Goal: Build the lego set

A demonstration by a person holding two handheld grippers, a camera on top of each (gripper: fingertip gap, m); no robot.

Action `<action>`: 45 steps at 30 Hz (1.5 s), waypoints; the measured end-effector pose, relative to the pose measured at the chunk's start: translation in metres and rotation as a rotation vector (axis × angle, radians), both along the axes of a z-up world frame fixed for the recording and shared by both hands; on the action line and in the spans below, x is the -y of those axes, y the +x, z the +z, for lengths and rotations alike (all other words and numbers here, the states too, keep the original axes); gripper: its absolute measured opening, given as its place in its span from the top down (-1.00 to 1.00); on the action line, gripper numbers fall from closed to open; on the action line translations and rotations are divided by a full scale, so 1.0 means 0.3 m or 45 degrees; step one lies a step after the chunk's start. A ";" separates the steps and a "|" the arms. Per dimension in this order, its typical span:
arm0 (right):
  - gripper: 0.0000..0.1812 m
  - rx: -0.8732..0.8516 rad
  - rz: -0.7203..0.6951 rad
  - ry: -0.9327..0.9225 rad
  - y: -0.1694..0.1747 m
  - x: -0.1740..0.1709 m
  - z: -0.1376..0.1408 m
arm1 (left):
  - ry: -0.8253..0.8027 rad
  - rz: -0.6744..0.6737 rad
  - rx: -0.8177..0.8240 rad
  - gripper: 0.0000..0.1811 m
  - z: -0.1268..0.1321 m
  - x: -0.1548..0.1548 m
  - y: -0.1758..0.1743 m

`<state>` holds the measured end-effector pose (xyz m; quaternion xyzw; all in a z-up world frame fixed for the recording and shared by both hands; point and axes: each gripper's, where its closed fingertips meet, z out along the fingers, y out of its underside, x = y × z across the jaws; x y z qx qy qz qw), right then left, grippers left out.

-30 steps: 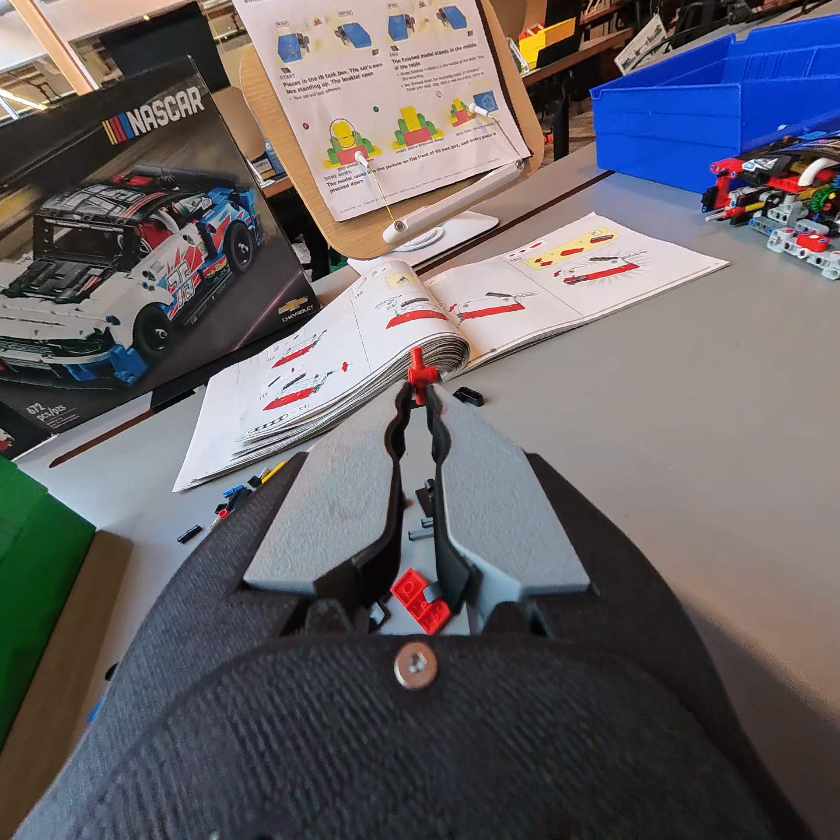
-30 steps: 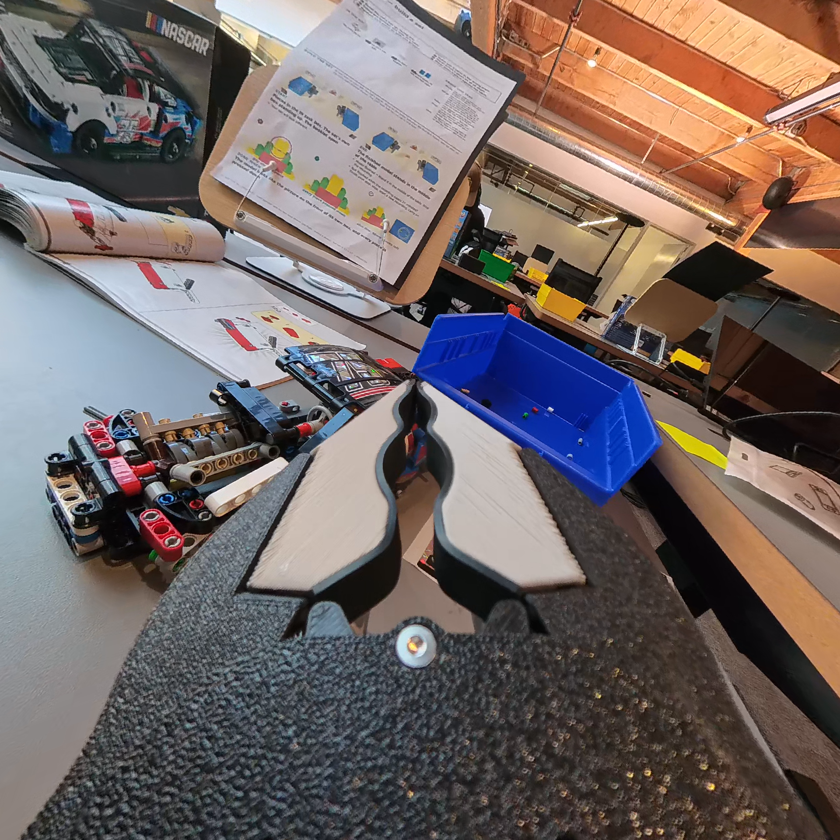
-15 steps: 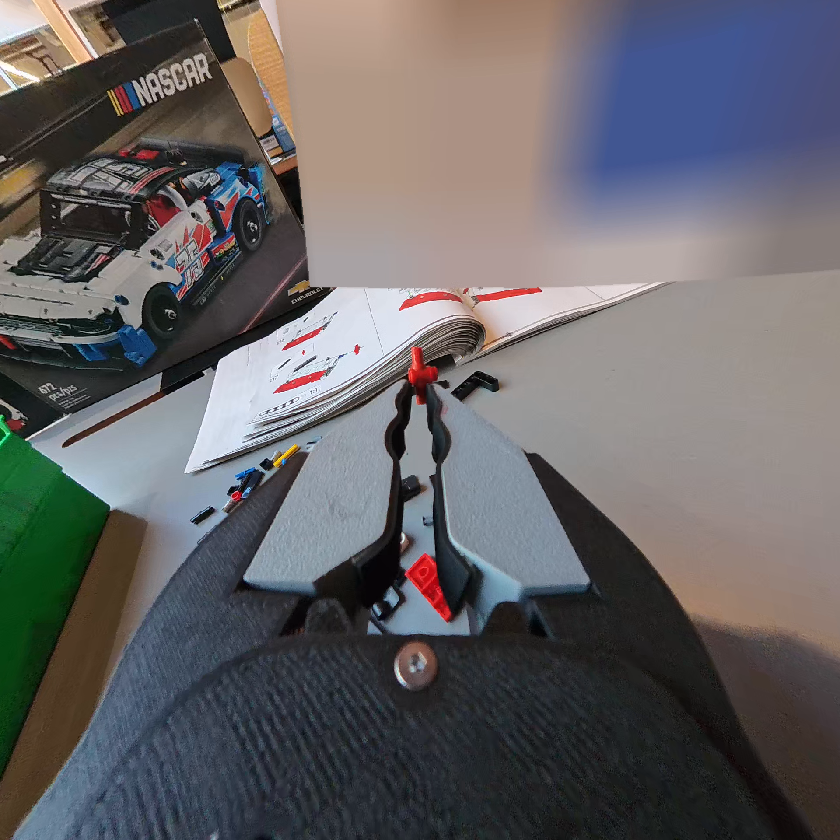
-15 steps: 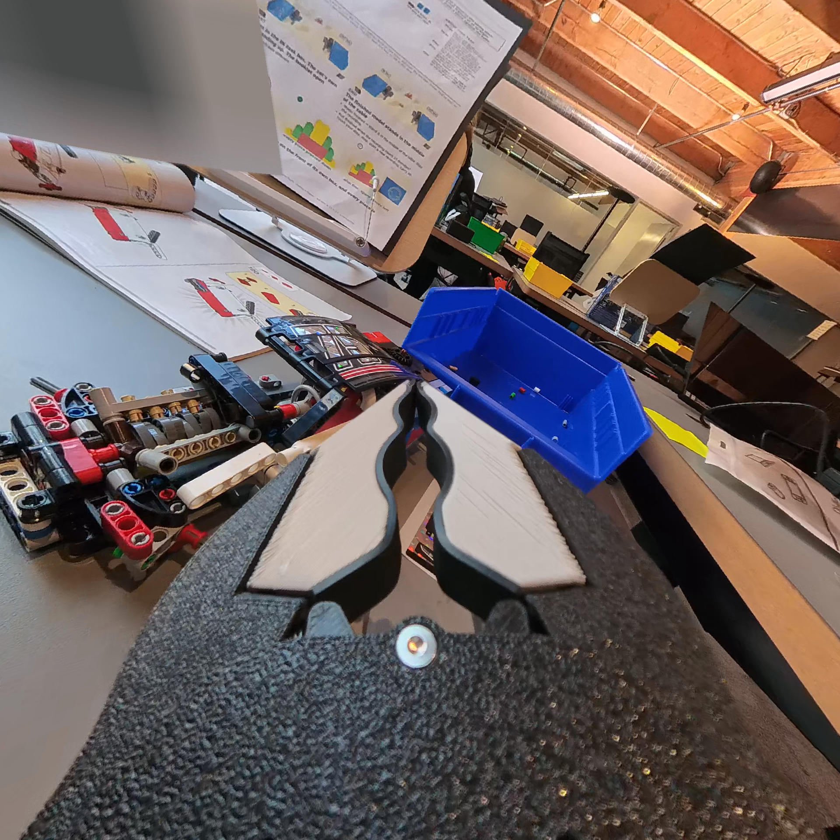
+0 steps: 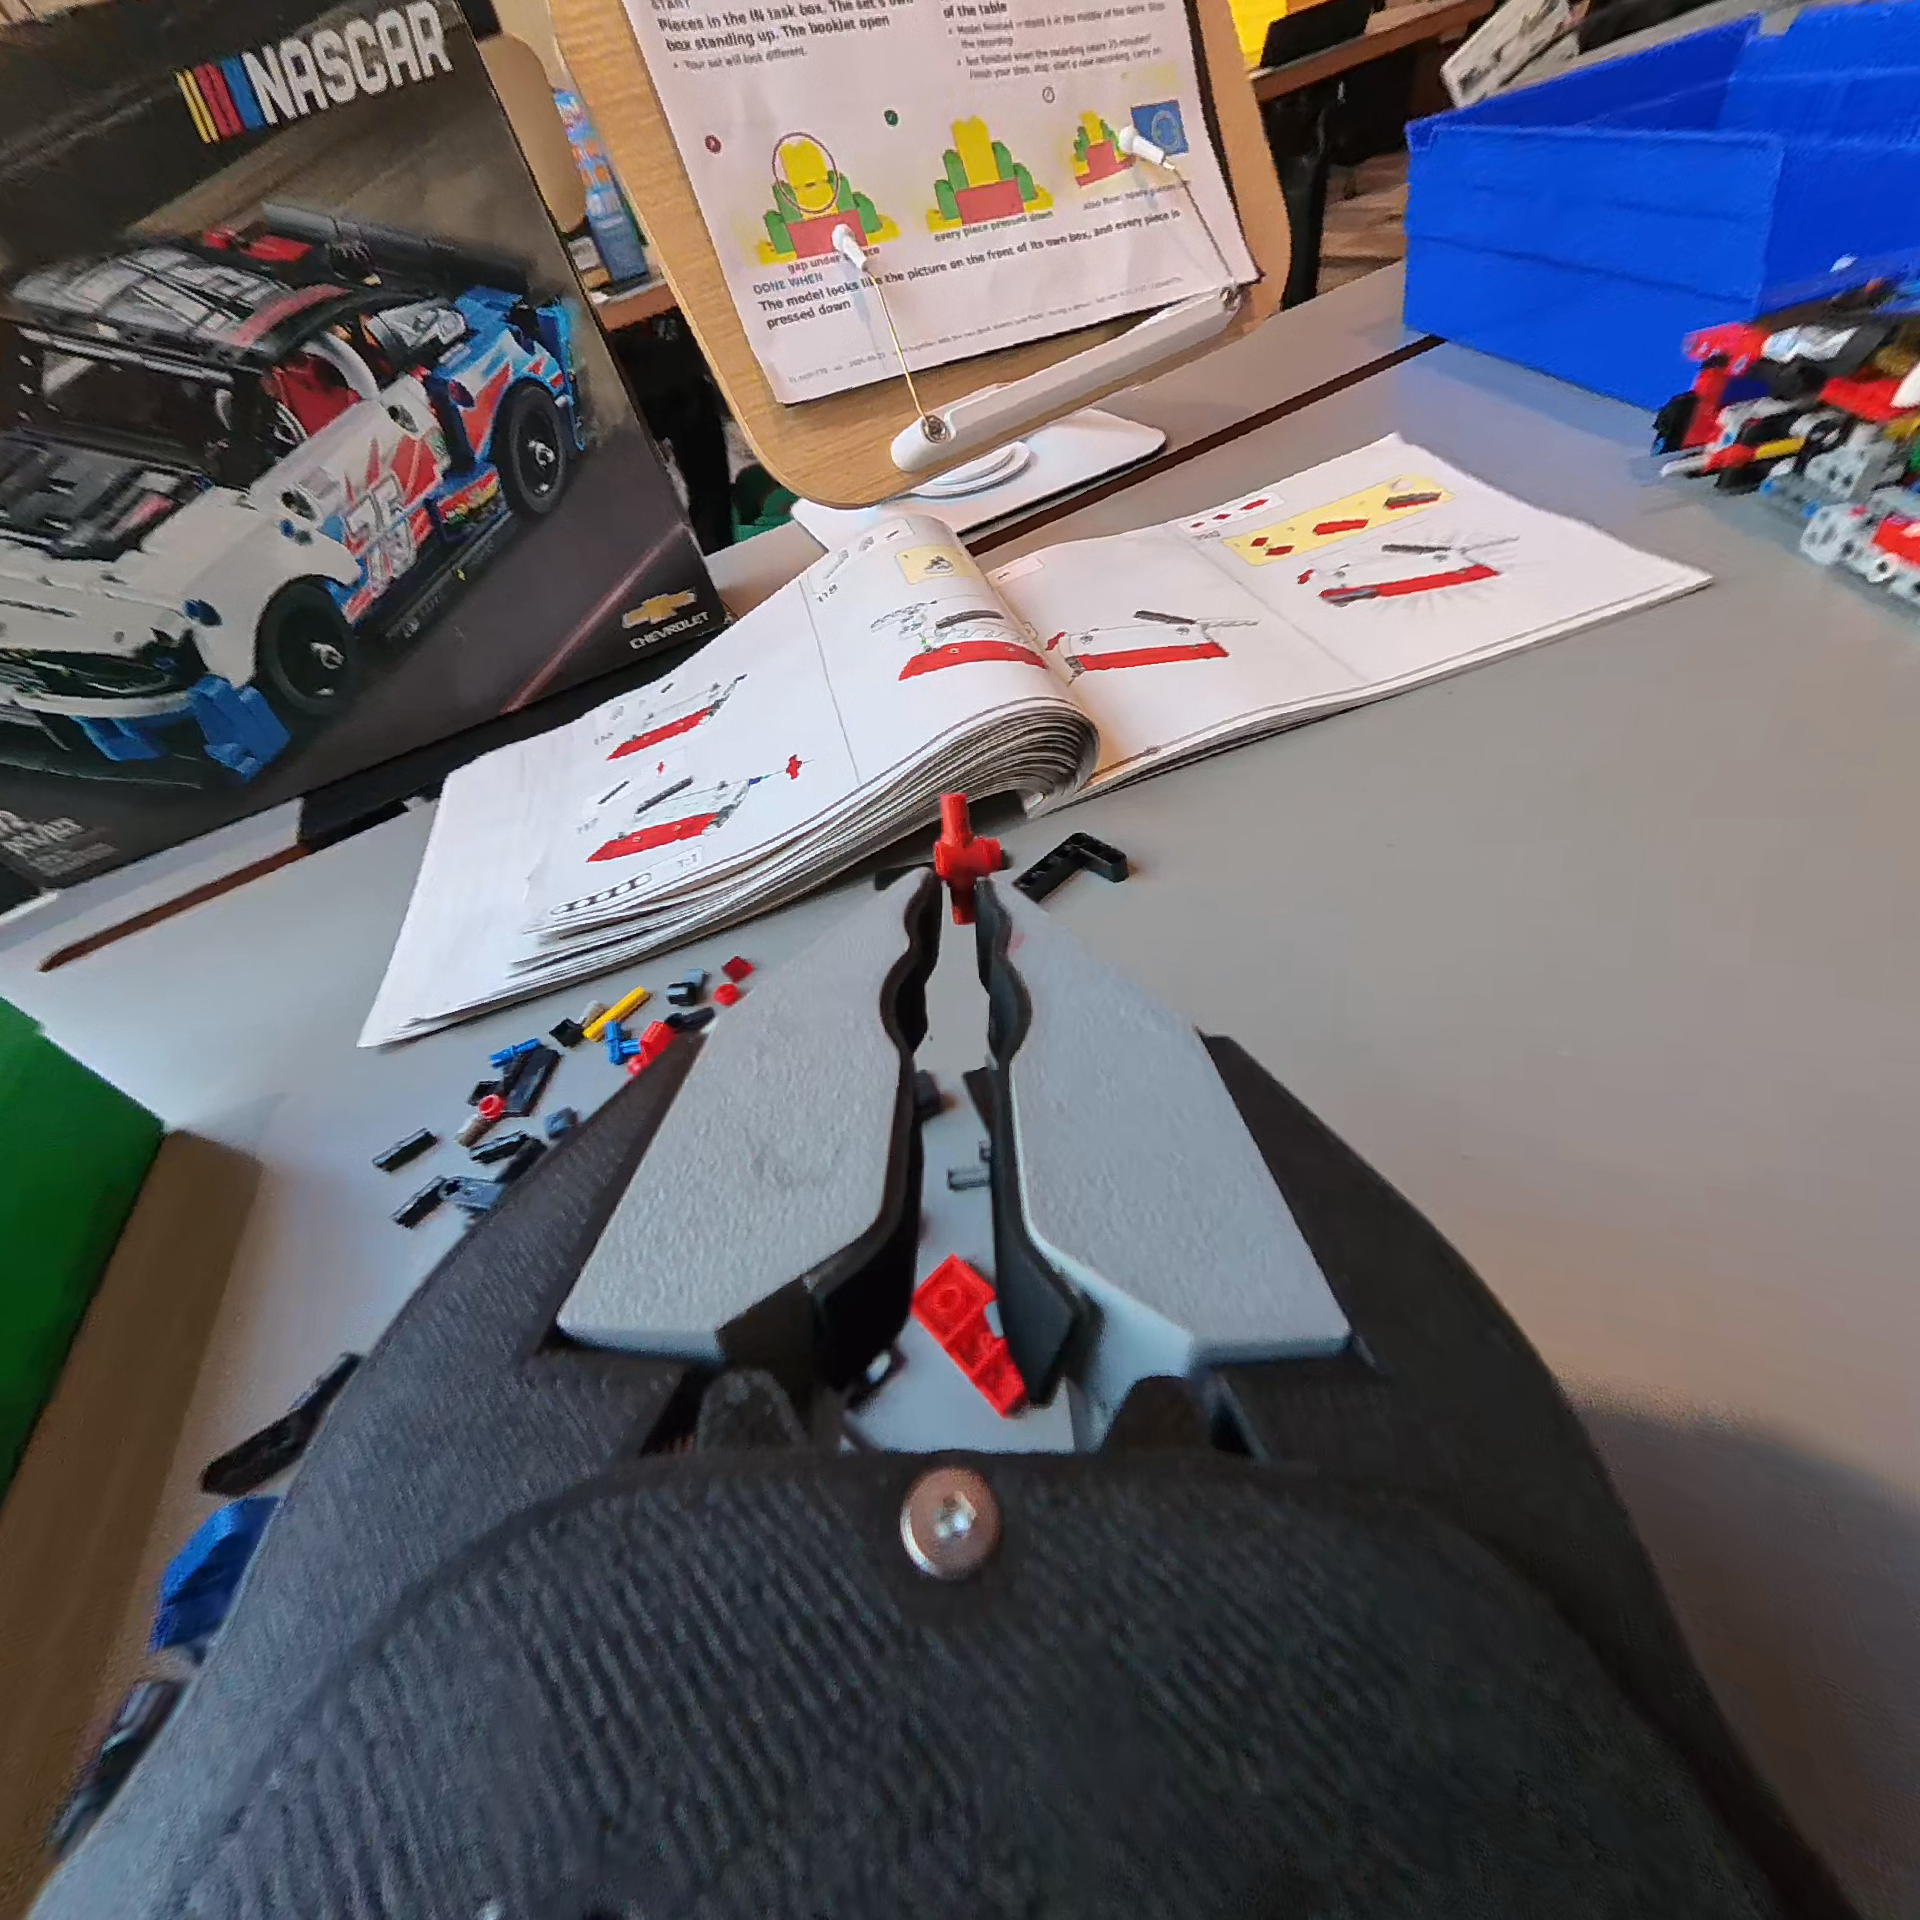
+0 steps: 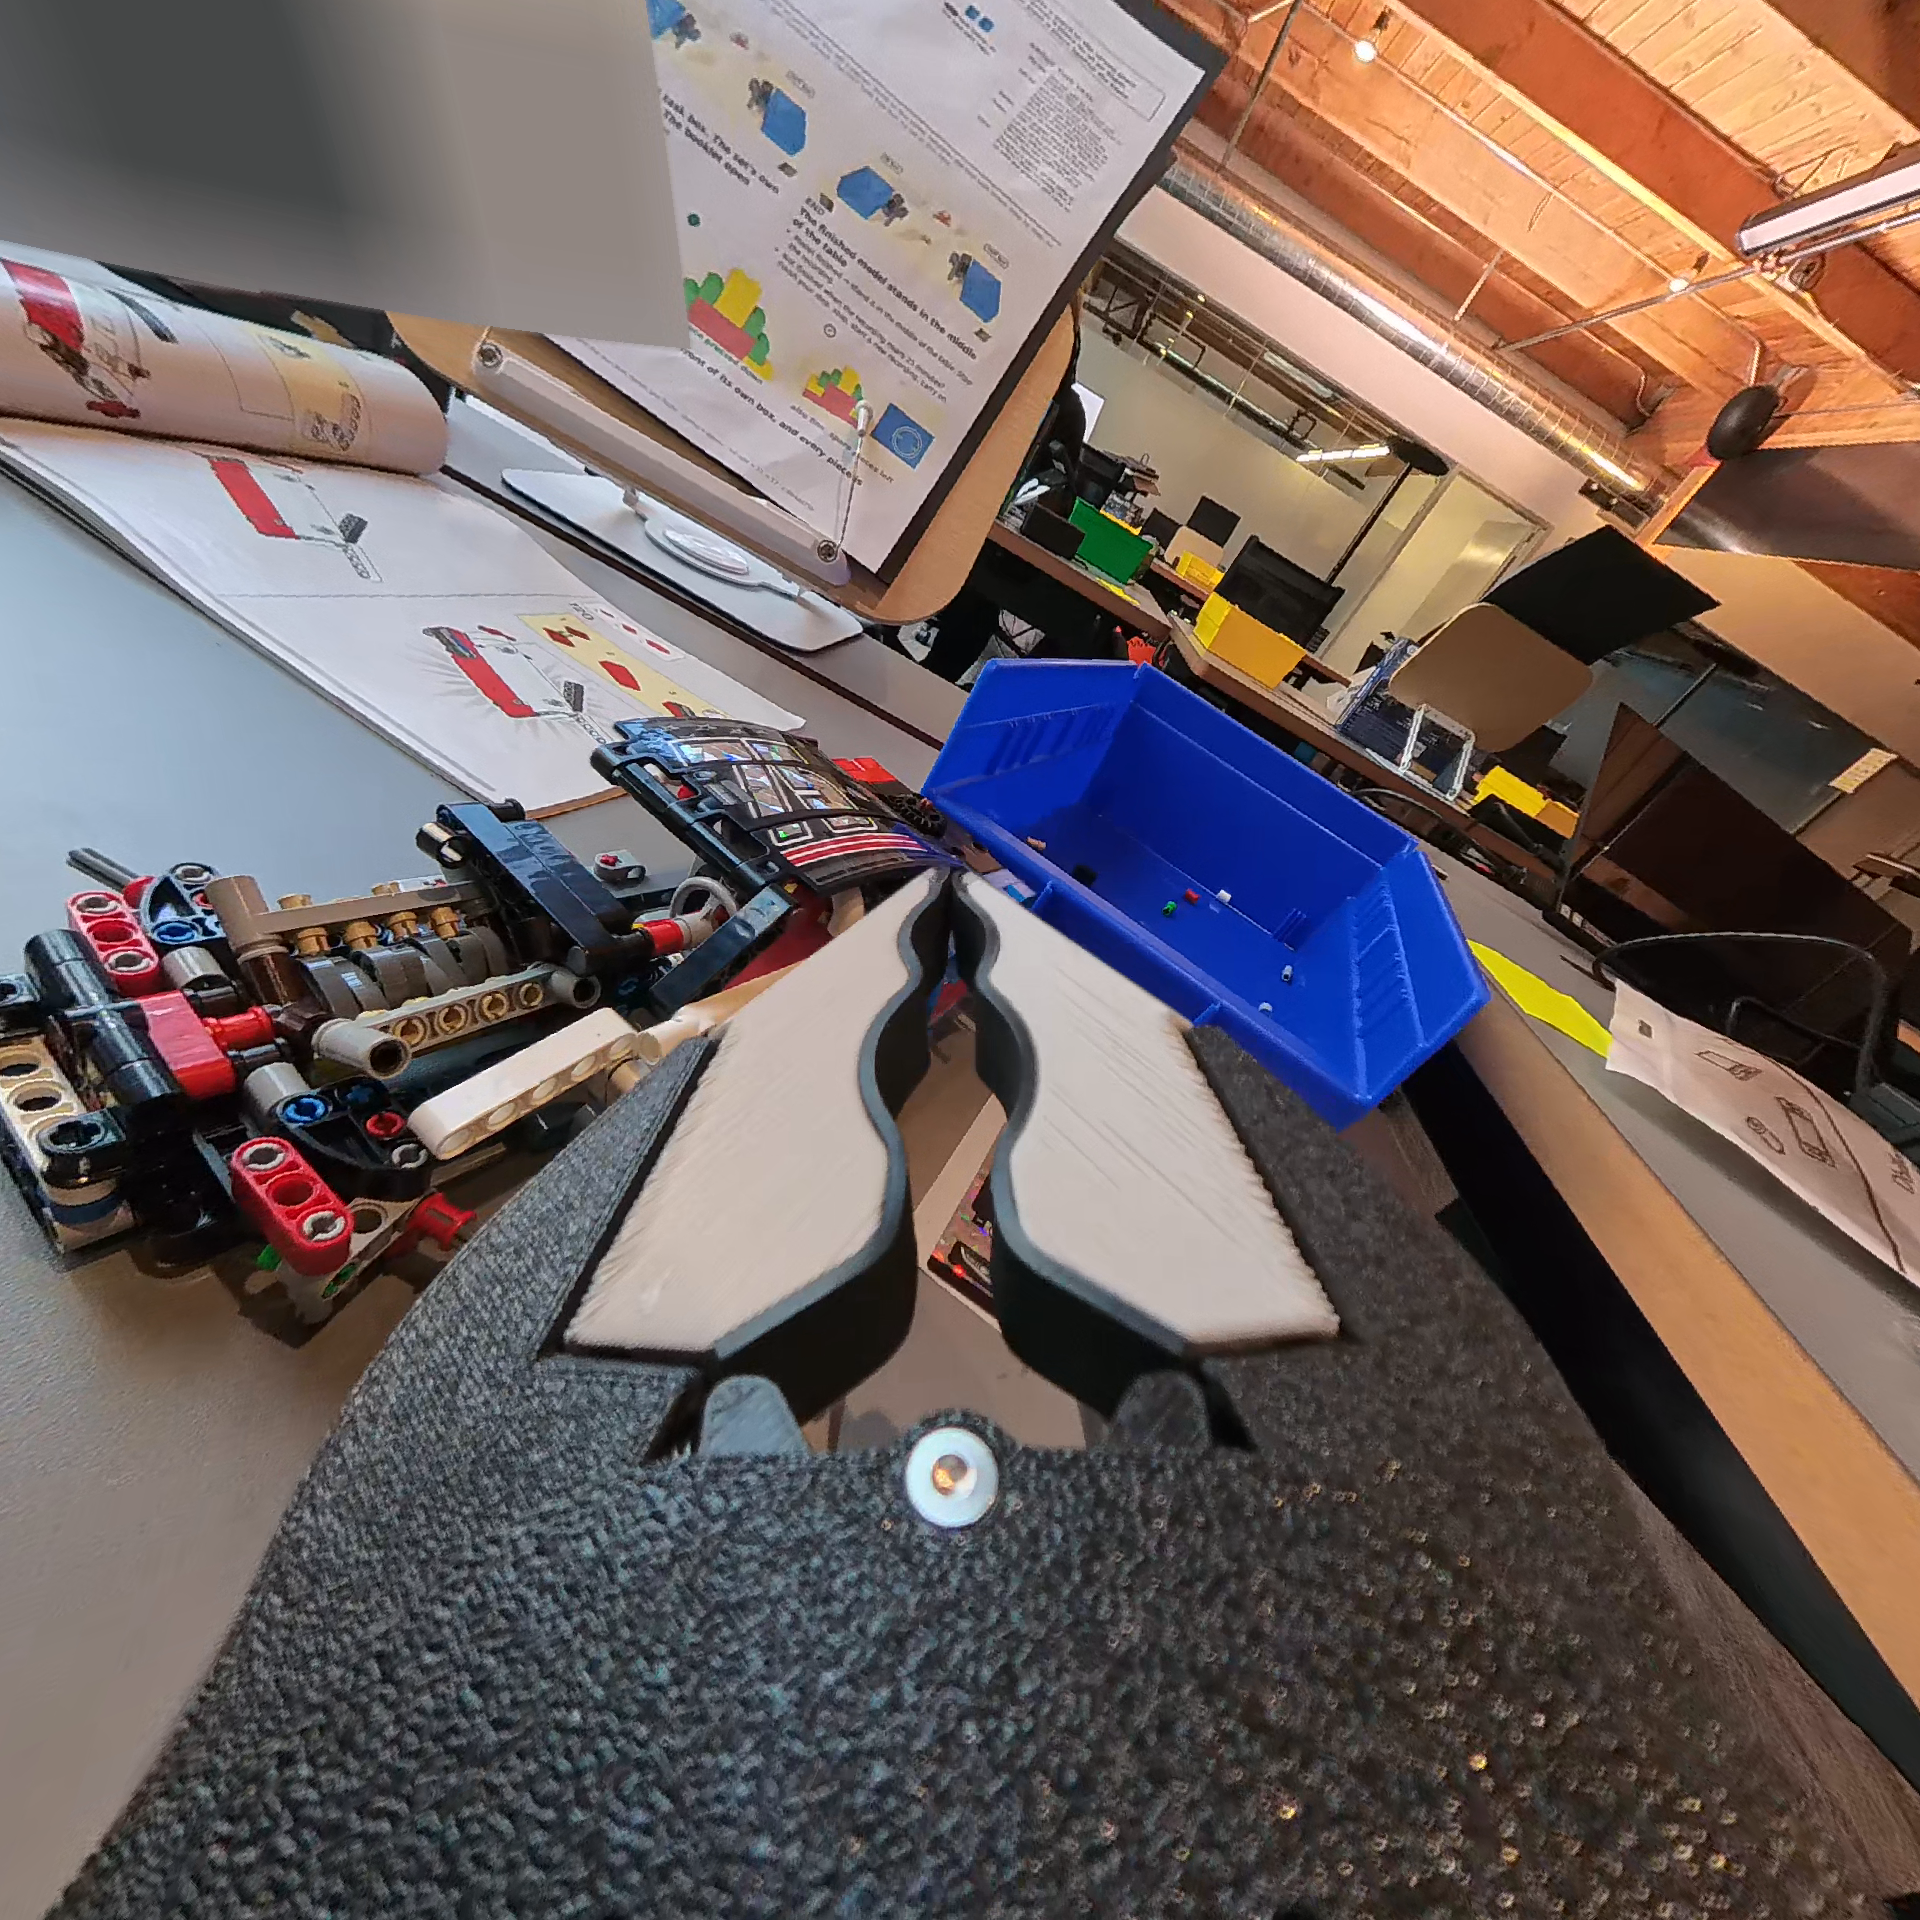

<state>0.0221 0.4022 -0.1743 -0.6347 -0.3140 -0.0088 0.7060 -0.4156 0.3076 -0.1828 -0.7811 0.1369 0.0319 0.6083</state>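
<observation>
A grey table carries an open instruction booklet, loose pieces, a blue bin

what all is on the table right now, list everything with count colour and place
red connector: one, red, pinched in left gripper tips
model: one, part-built, mixed colours, right side of table
booklet: one, white, open, mid-table
loose pieces: many, mixed colours, near the booklet
box: one, black, standing at back left
bin: one, blue, beyond model
sheet stand: one, wooden, behind booklet
left gripper: one, grey
right gripper: one, white, tips together
</observation>
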 end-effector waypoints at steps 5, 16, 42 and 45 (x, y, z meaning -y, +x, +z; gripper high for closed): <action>1.00 -0.132 0.158 0.001 -0.114 0.059 0.056 | 0.006 -0.087 -0.018 0.96 0.000 -0.013 0.073; 0.82 -0.244 1.002 -0.647 -0.784 0.412 0.099 | 0.211 -0.354 -0.404 0.97 0.092 0.056 0.495; 0.95 -0.311 1.277 -0.568 -0.804 0.506 0.167 | 0.404 -0.469 -0.482 0.97 0.187 0.170 0.655; 0.94 -0.318 1.276 -0.580 -0.805 0.502 0.162 | 0.393 -0.467 -0.467 0.97 0.181 0.165 0.654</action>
